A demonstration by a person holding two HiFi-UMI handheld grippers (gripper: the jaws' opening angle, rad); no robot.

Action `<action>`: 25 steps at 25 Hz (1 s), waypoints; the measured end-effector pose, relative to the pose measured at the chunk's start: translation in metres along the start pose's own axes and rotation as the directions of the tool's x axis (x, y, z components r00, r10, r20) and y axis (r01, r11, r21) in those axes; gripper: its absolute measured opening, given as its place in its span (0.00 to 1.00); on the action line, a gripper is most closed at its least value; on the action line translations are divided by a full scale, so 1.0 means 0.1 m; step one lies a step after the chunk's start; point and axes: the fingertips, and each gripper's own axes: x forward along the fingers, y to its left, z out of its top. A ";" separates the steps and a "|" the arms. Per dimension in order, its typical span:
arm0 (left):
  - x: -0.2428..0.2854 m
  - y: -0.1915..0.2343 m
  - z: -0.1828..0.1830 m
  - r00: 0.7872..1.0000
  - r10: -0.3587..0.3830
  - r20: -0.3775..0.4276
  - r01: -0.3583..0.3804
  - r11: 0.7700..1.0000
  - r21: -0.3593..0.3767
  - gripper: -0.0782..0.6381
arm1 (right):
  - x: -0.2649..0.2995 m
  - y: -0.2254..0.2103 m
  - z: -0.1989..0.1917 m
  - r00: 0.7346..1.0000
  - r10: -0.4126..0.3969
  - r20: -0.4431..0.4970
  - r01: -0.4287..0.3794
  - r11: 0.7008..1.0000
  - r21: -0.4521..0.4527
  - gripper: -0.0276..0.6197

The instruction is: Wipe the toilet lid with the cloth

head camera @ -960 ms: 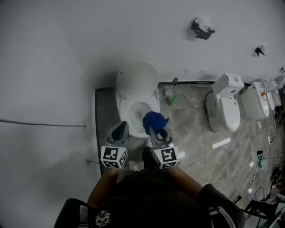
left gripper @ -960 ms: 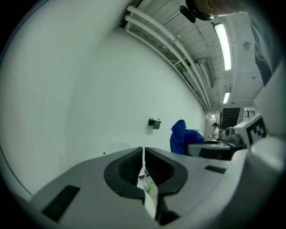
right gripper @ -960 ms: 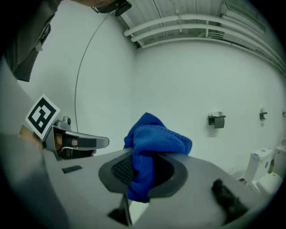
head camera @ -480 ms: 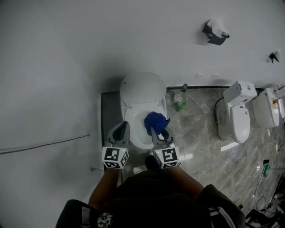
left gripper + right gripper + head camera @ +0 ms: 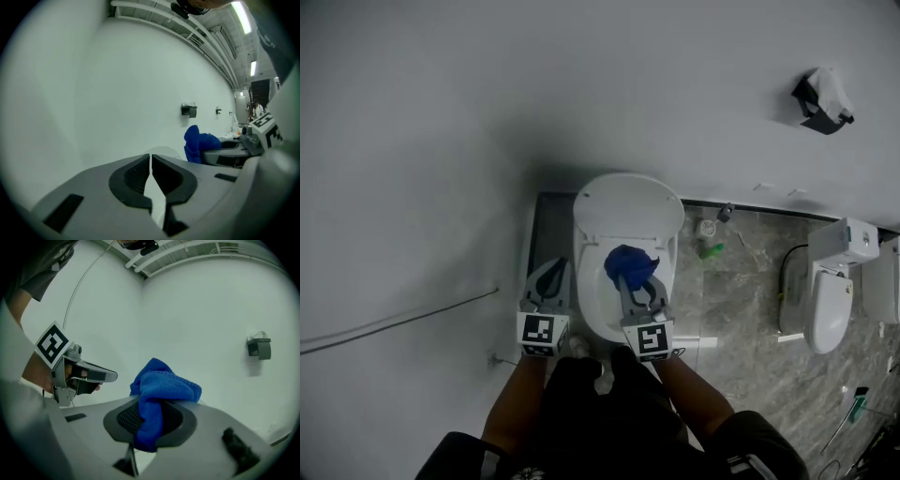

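Clamped in the right gripper (image 5: pixel 150 422): a bunched blue terry cloth (image 5: pixel 159 390), pinched by one fold between the pads, with a soft wad left proud of the tips, presumably as a padded face for rubbing. Held just over the open bowl of the white ceramic toilet (image 5: pixel 592 298), short of its raised oval white lid (image 5: pixel 628 202) and apparently not touching it. Probably poised for a first pass up the lid's inner face; no contact to be seen yet.

Off the toilet's left side, the left gripper (image 5: pixel 151 174), pressed together on nothing and held out of the way (likely spare for now, or ready to steady the lid). Both aimed a little downward toward the toilet, side by side, near each other but apart.

Lid tipped up toward the plain white wall (image 5: pixel 441 141) behind the toilet. Smooth and glossy by the look, so likely easy to wipe, but apt to rock if pushed hard from one side.

To the toilet's right, a floor of grey marbled tile (image 5: pixel 741 309). Near the toilet's right rear corner, a small green bottle (image 5: pixel 711 250). Well to the right of the toilet, a second white toilet (image 5: pixel 830 305). High on the wall, up and to the right of the toilet, a dark paper holder (image 5: pixel 820 98).
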 end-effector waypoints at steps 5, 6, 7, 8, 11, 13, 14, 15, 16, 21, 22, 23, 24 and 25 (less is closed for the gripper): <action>0.51 0.32 -0.31 0.999 0.026 -0.027 -0.027 0.998 -0.059 0.15 | 0.59 -0.12 -0.30 1.000 0.002 -0.020 -0.003 0.999 -0.053 0.13; 0.60 0.35 -0.38 0.999 0.020 -0.026 -0.022 0.997 -0.073 0.15 | 0.70 -0.14 -0.37 1.000 -0.008 -0.023 0.007 0.998 -0.058 0.13; 0.69 0.38 -0.47 1.000 0.014 -0.027 -0.017 0.996 -0.087 0.15 | 0.82 -0.16 -0.43 0.999 -0.023 -0.023 0.021 0.998 -0.060 0.13; 0.78 0.41 -0.56 1.000 0.009 -0.027 -0.012 0.995 -0.100 0.15 | 0.95 -0.18 -0.48 0.999 -0.039 -0.021 0.038 0.998 -0.060 0.13; 1.05 0.56 -0.81 1.000 0.006 -0.022 -0.009 0.993 -0.118 0.15 | 1.34 -0.24 -0.62 0.997 -0.078 -0.017 0.076 0.995 -0.063 0.13; 1.22 0.69 -0.92 1.000 0.018 -0.016 -0.020 0.991 -0.133 0.15 | 1.58 -0.26 -0.72 0.996 -0.093 -0.016 0.091 0.993 -0.070 0.13; 1.29 0.76 -0.97 1.000 0.026 -0.012 -0.027 0.989 -0.142 0.15 | 1.70 -0.27 -0.76 0.995 -0.100 -0.014 0.099 0.993 -0.071 0.13; 1.35 0.82 -1.02 0.999 0.033 -0.009 -0.034 0.988 -0.150 0.15 | 1.81 -0.28 -0.80 0.994 -0.108 -0.012 0.107 0.992 -0.073 0.13; 1.39 0.88 -1.07 0.999 0.038 -0.007 -0.039 0.987 -0.155 0.15 | 1.92 -0.29 -0.84 0.993 -0.115 -0.011 0.114 0.990 -0.077 0.13; 1.53 1.04 -1.24 0.999 0.034 -0.013 -0.035 0.989 -0.143 0.15 | 2.33 -0.38 -0.98 0.989 -0.147 0.009 0.147 0.984 -0.105 0.13; 1.55 1.05 -1.25 0.999 0.030 -0.018 -0.033 0.990 -0.138 0.15 | 2.39 -0.40 -0.99 0.989 -0.147 0.013 0.148 0.982 -0.117 0.13; 1.56 1.06 -1.26 0.999 0.028 -0.021 -0.031 0.990 -0.135 0.15 | 2.44 -0.41 -0.99 0.989 -0.149 0.021 0.151 0.981 -0.124 0.13; 1.57 1.06 -1.26 0.999 0.026 -0.023 -0.029 0.991 -0.133 0.15 | 2.48 -0.44 -1.00 0.987 -0.156 0.031 0.158 0.980 -0.123 0.13; 1.57 1.06 -1.27 0.999 0.024 -0.024 -0.027 0.991 -0.131 0.15 | 2.50 -0.48 -1.00 0.985 -0.165 0.044 0.169 0.979 -0.118 0.13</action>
